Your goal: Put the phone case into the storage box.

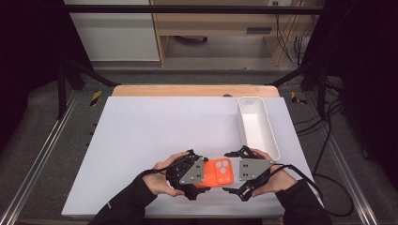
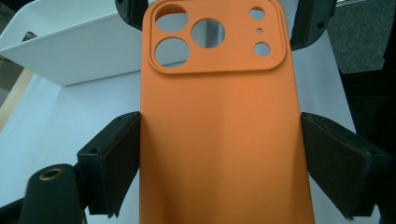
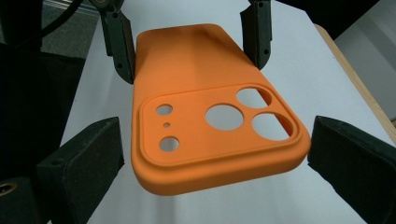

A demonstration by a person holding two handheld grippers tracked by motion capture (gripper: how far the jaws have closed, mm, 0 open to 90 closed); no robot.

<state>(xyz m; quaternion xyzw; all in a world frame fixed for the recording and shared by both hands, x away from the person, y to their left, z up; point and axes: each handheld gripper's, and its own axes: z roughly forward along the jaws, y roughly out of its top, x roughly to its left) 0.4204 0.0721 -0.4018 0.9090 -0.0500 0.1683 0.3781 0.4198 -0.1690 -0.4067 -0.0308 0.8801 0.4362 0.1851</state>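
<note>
We see one orange phone case (image 1: 218, 172), matte and soft-looking like silicone, a rounded rectangle with a raised camera panel pierced by three large round holes and three smaller ones. It hangs just above the near edge of the white table (image 1: 155, 136), between the two grippers. The left gripper (image 2: 219, 154) pinches the plain end of the case, its two black jaws with flat, faintly grainy pads pressed against the long edges. The right gripper (image 3: 212, 158) has its jaws spread to either side of the camera end, with a gap showing between each pad and the case. One white tray (image 1: 257, 125), long, smooth and glossy like plastic with rounded corners, stands on the table beyond the right gripper.
</note>
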